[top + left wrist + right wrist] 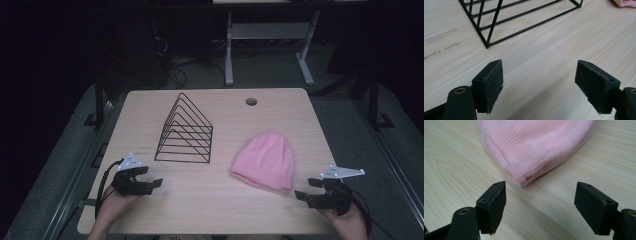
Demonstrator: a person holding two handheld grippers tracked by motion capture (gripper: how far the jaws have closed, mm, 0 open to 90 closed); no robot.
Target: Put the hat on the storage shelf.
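**Two claws wait by the pink hat**

The right claw (304, 196) sits low over the table (210, 200) with its two jaws wide apart and nothing between them. The pink hat (265, 161) lies flat just ahead of this claw, not touching it. In the right gripper view the hat's ribbed edge (524, 173) with its small tag is the part closest to the jaws.

The left claw (155, 183) is also spread wide and holds nothing. The black wire rack (185, 131) stands a little ahead of it, apart from the hat.

I think this is the start of the job, the reach for the hat. Next, the right claw needs to slide forward, get the hat's edge between its jaws, and then squeeze
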